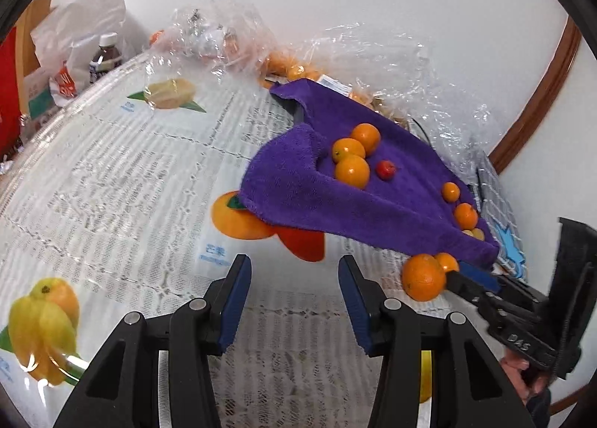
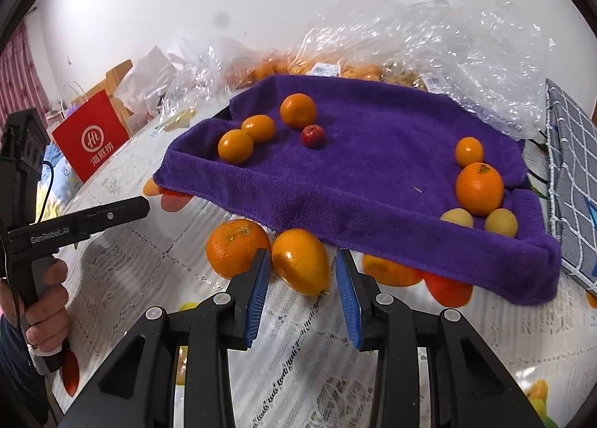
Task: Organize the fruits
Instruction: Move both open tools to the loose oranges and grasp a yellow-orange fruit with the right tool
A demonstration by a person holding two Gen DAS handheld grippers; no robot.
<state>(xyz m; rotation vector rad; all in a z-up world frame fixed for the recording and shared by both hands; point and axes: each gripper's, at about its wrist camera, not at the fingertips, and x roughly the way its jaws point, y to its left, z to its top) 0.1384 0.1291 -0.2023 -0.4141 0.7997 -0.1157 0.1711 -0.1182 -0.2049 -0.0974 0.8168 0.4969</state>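
A purple towel [image 2: 373,174] over a raised tray holds three oranges [image 2: 257,127] and a small red fruit [image 2: 312,136] at its left, and two oranges [image 2: 479,187] with two small yellow fruits [image 2: 501,222] at its right. Two oranges lie on the table in front of the towel. My right gripper [image 2: 303,278] is open with its fingers either side of the oval orange [image 2: 300,260]; a round orange [image 2: 235,247] lies just left of it. My left gripper [image 1: 294,301] is open and empty above the tablecloth, left of the round orange [image 1: 423,277].
Clear plastic bags [image 2: 429,32] with more fruit lie behind the towel. A red paper bag [image 2: 91,138] stands at the far left. A grey checked cloth [image 2: 571,166] lies right of the towel. A bottle [image 1: 106,55] and white bags stand at the table's far end.
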